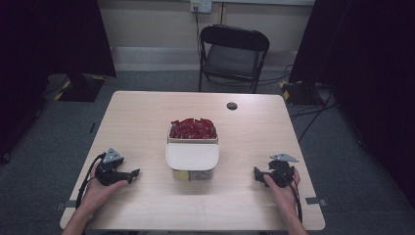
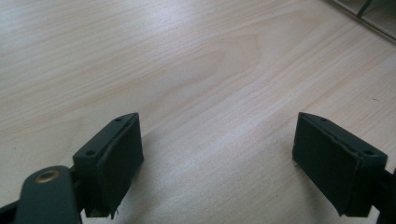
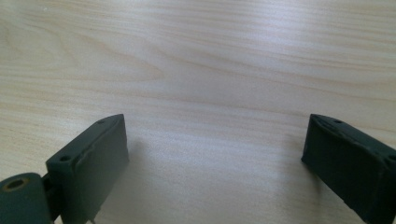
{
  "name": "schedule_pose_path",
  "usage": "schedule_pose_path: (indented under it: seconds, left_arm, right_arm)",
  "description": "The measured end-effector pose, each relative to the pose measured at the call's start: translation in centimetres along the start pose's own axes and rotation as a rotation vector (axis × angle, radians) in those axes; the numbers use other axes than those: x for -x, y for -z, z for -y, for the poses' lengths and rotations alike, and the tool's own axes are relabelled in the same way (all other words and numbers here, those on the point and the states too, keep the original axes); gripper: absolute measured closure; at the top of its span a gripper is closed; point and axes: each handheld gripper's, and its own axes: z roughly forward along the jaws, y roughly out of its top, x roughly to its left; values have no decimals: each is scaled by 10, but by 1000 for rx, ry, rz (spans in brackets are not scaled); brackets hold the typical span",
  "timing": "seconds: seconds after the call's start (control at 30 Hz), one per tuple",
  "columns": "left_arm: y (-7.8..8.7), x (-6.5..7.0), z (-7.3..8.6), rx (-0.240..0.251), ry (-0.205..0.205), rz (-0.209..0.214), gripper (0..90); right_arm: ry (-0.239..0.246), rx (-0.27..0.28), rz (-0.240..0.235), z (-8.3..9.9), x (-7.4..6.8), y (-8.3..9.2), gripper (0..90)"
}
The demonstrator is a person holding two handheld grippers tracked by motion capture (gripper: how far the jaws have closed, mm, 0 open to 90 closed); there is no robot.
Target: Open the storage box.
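Both sets of jaws spread, empty, over bare table [image 1: 147, 117]. Left gripper [image 1: 133, 174] and right gripper [image 1: 258, 174] flanking tub [image 1: 192, 156], apparently staged for approach.

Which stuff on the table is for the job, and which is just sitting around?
For the job: left gripper, right gripper, both open; white container; red packets in it.

Just around: folding chair, wall socket, floor cables.

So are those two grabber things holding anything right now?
No, nothing. The left gripper and the right gripper both rest open on the table, with bare wood between their jaws. The box sits untouched between them.
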Motion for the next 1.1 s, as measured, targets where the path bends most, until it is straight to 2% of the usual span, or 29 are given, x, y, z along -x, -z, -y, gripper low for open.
schedule_pose_path:
  seconds: [0.33,0.43,0.63,0.87,0.97,1.0,1.03,1.1]
  left_arm:
    - [0,0,0,2,3,0,156]
    - [0,0,0,3,5,5,156]
    - [0,0,0,2,2,5,154]
    - [-1,0,0,2,1,6,153]
    - [-1,0,0,2,2,6,153]
    - [-1,0,0,2,2,6,153]
    - [-1,0,0,2,2,6,154]
    - [-1,0,0,2,2,6,153]
  right_arm:
    - [1,-1,-3,0,-1,1,76]
    - [11,7,-16,0,-3,2,122]
    - [17,-4,-30,-1,-4,3,143]
    - [14,24,-86,-4,-9,12,145]
    - [27,2,-119,-5,-12,13,148]
    - [27,2,-119,-5,-12,13,148]
    - [32,7,-146,-7,-16,15,148]
    - [41,13,-150,-7,-17,16,148]
